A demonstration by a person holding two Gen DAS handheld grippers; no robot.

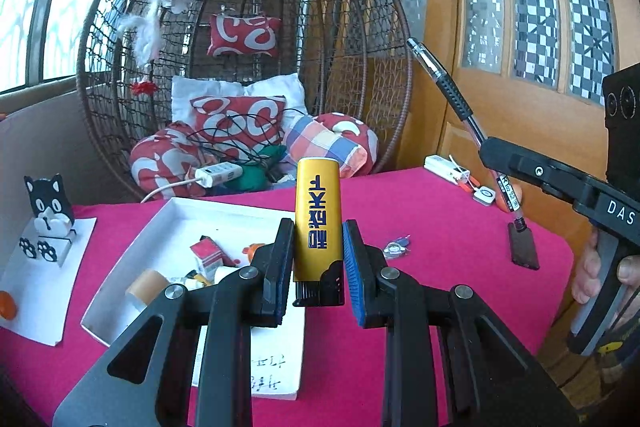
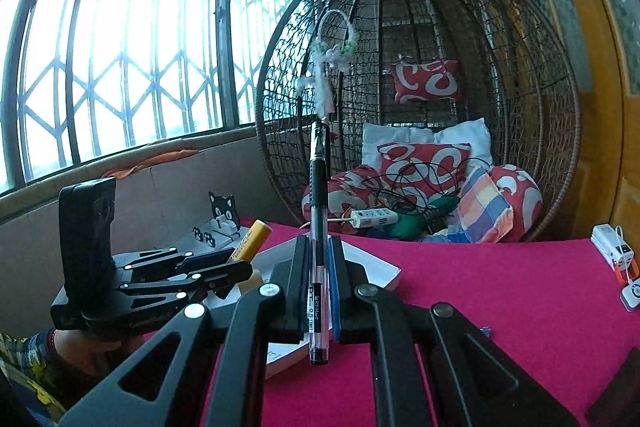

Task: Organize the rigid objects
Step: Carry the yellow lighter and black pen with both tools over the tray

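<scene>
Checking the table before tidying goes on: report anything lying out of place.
A dark flat piece and a small clear trinket lie loose on the red cloth, outside the white tray that holds the other small items.

Left tool (image 1: 318, 259) grips yellow lighter (image 1: 318, 211) (upright).

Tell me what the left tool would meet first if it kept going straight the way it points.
Probably the cushions in the wicker hanging chair past the table's far edge. The left tool, shut on the yellow lighter, seems aimed above the white tray, though depth is unclear.

"DAS" on right gripper (image 1: 486, 153)
</scene>
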